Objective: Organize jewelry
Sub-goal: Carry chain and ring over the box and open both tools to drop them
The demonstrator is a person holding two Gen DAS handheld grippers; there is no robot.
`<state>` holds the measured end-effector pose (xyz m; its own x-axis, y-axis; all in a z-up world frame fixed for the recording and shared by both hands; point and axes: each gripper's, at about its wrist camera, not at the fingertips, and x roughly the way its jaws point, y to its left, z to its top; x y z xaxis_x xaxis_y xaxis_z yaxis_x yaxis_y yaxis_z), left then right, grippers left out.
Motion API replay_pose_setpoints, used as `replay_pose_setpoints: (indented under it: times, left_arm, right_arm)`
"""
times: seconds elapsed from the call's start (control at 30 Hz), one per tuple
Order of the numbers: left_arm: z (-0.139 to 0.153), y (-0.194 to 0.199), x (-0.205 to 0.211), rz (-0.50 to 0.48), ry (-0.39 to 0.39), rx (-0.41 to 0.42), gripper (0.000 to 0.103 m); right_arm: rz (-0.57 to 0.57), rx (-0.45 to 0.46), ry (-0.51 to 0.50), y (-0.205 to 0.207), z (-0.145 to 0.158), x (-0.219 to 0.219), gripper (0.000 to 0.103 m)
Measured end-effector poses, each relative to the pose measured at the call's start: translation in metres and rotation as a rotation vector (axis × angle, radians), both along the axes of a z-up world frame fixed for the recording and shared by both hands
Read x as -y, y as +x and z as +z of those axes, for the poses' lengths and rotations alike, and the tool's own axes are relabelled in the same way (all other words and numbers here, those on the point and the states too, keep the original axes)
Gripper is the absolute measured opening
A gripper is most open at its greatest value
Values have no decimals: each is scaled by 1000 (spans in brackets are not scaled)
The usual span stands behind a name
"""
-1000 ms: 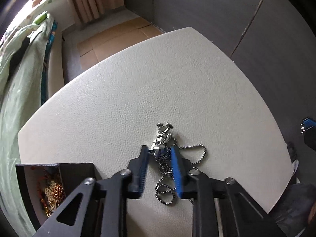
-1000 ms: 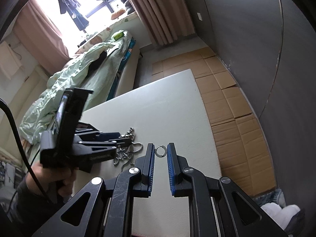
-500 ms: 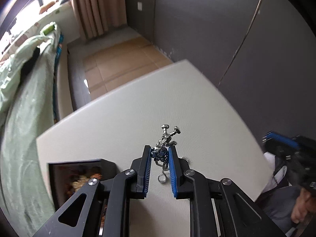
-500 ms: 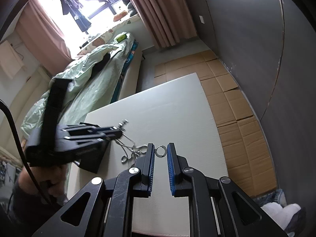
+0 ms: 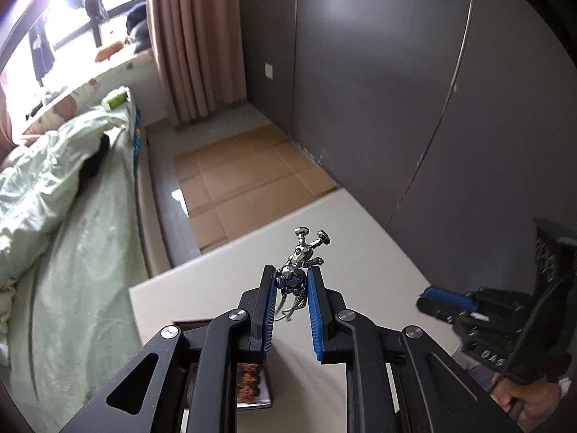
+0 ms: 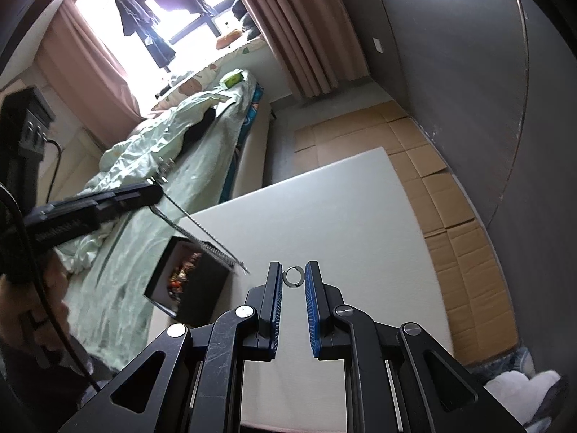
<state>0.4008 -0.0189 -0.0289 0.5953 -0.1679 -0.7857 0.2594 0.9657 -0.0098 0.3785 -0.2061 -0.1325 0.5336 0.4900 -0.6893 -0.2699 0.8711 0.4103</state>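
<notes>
left gripper (image 5: 292, 281) pinching silver pendant (image 5: 299, 263), raised off the table (image 6: 342, 216) | chain (image 6: 202, 241) trails over black box (image 6: 187, 278) | carry slowly, lower chain in first | right gripper (image 6: 293, 281) spread around ring (image 6: 293, 276)

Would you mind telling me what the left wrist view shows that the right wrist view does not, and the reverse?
Only the left wrist view shows the silver pendant clamped in the left gripper. Only the right wrist view shows the small ring on the table between the open fingers of the right gripper, and the chain hanging over the black box. Both show table and bed.
</notes>
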Motion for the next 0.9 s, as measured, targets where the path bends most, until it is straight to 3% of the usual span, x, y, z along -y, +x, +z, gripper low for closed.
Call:
replay_pose_setpoints:
  times: [0.33,0.53,0.73,0.9]
  left_arm:
    - [76,-19,-24,28,22,140,17]
    - [104,-30,-45,65,45,194,17]
    - [105,-35,-66,96,62,200,17]
    - [86,-34,-84,119,56,165,17]
  right_arm:
    - [40,54,49,-5,12,-28,14]
    - [73,75,93,-8,17,-39,14]
    - [102,83,116,-8,17,-55,14]
    - [121,74,115,-6,11,-67,14]
